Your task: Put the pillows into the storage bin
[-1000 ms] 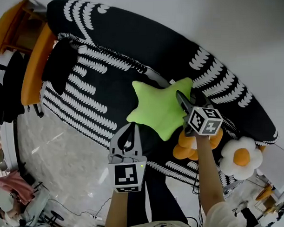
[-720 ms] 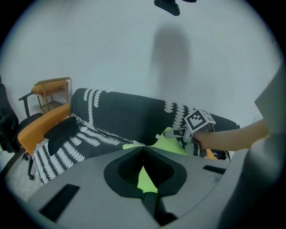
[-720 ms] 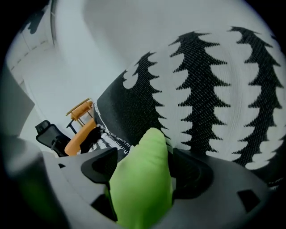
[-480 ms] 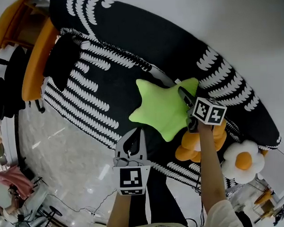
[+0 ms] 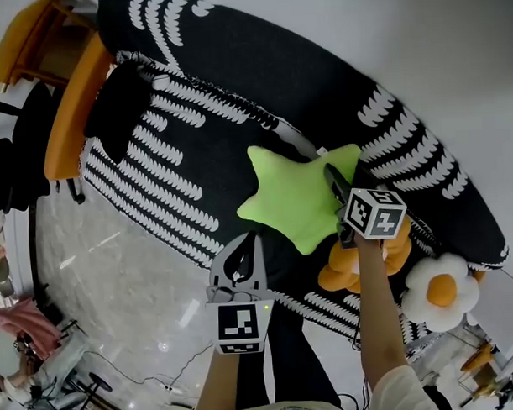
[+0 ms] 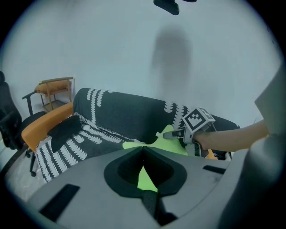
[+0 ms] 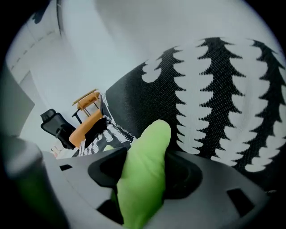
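Observation:
A lime-green star pillow [image 5: 294,199] lies on the sofa seat. My right gripper [image 5: 336,187] sits at the star's right-hand point. Its jaws have just been closing, and that point [image 7: 145,147] now fills the gap between them and is pressed from both sides. An orange pillow [image 5: 359,268] lies just below that hand, and a white flower pillow with an orange centre [image 5: 440,290] lies further right. My left gripper [image 5: 243,242] hovers in front of the sofa's edge, below the star, its jaw tips [image 6: 143,149] touching with nothing held. No storage bin shows.
The sofa [image 5: 236,100] wears a black cover with white leaf rows. A black cushion [image 5: 118,100] lies on its left end, beside an orange chair [image 5: 64,114]. Glossy floor [image 5: 116,280] spreads in front. Clutter and cables lie at the bottom left [image 5: 44,367].
My right gripper has sunk a little onto the star's right point and its jaws have narrowed around it. The left gripper has edged slightly toward the sofa, still shut.

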